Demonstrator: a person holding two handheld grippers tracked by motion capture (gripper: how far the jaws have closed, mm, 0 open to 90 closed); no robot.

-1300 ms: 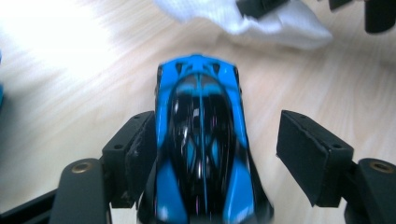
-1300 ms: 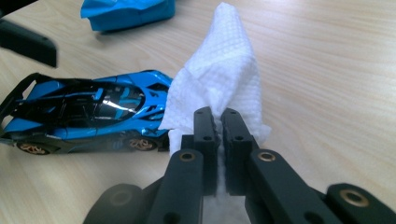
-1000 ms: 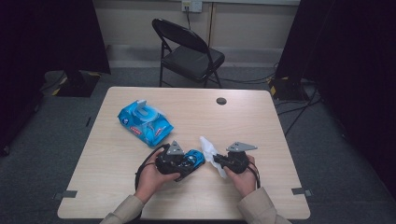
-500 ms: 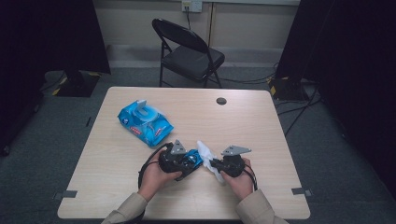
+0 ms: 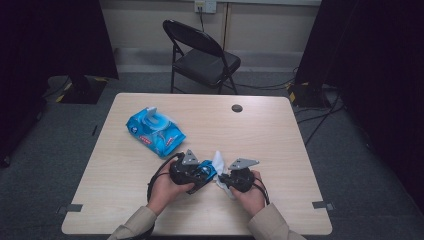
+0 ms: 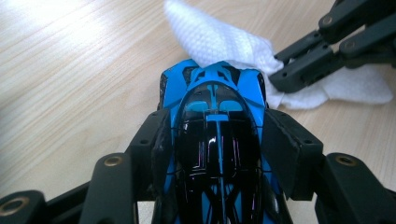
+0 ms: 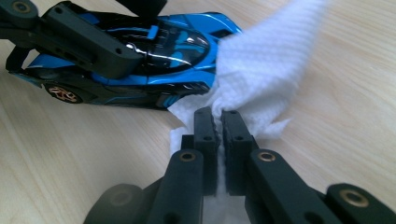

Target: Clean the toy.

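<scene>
A blue and black toy car point(image 6: 217, 93) sits low over the table near its front edge, and my left gripper point(image 6: 218, 134) is shut on its sides; the jaws have just been closing a little tighter on it. My right gripper point(image 7: 219, 122) is shut on a white wet wipe point(image 7: 268, 60), which lies bunched against the car's point(image 7: 180, 39) nose. In the high view the two grippers meet close together, the left gripper point(image 5: 202, 172) with the car point(image 5: 205, 169) and the right gripper point(image 5: 223, 180) with the wipe point(image 5: 218, 160) just right of it.
A blue pack of wipes point(image 5: 155, 131) with its lid open lies on the wooden table point(image 5: 280, 135) behind my left hand. A round cable hole point(image 5: 237, 108) is near the far edge. A black folding chair point(image 5: 202, 52) stands beyond the table.
My right gripper has carried the wipe leftward, up against the front of the car. The left gripper and the car have stayed in place.
</scene>
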